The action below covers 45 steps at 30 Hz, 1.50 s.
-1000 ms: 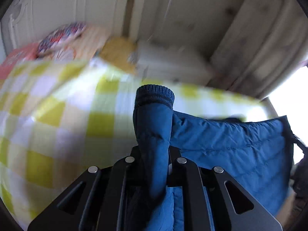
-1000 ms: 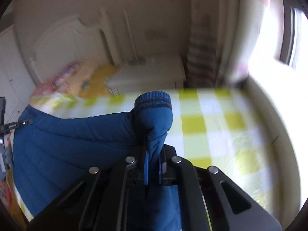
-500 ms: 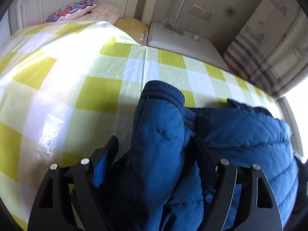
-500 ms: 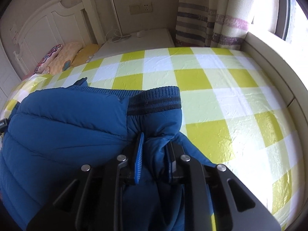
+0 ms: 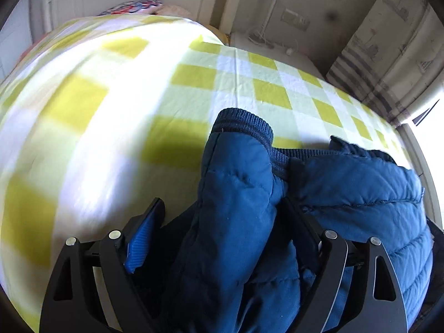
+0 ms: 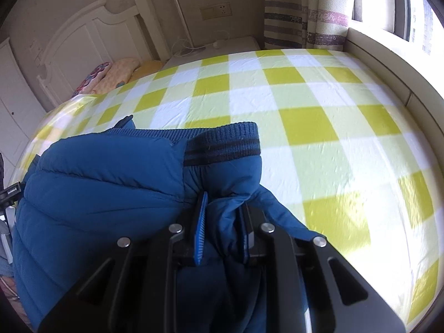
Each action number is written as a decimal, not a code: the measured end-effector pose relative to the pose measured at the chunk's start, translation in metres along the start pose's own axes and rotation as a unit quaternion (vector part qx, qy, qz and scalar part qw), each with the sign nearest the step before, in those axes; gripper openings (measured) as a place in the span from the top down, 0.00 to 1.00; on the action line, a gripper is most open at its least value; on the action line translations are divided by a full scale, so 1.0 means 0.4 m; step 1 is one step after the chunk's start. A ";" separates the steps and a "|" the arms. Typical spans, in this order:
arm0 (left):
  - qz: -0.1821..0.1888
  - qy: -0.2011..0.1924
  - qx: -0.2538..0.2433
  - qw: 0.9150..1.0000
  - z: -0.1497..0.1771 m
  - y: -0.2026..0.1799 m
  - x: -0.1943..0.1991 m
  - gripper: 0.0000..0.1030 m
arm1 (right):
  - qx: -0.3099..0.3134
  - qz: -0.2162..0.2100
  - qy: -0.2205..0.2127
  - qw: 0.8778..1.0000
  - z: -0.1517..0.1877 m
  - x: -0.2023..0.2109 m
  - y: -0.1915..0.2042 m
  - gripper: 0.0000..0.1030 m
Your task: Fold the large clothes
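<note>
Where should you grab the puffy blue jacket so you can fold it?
Probably by a sleeve just behind its ribbed cuff, coming from above and behind. The blue jacket is thick and puffy; the sleeve is a narrower roll that fits between fingers. The right gripper pinches there; the left gripper, jaws just opened, straddles the other sleeve.

The jacket (image 6: 91,194) lies on the bed (image 6: 319,97) toward its near edge, one sleeve (image 5: 238,183) between the left tongs (image 5: 222,213), the pillows (image 6: 111,76) at the headboard (image 6: 91,30) end, the nightstand (image 6: 216,47) beyond the far edge.
</note>
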<state>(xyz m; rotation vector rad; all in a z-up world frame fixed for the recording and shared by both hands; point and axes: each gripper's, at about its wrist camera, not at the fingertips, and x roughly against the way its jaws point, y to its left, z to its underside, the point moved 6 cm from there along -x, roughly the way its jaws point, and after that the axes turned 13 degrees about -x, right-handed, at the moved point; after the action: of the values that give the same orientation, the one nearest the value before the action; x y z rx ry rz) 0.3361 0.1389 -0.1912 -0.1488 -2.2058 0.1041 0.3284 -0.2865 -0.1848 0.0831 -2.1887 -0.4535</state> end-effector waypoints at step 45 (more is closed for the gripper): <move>0.020 -0.017 -0.087 0.996 -0.015 -0.289 -0.031 0.04 | 0.179 0.016 0.047 0.983 0.134 -0.033 0.441 0.43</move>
<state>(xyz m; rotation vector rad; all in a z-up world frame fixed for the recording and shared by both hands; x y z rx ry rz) 0.3403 0.0228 -0.1827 -0.2896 -2.2447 -0.0653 0.3122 -0.1036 -0.1625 0.2600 -2.1515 -0.0313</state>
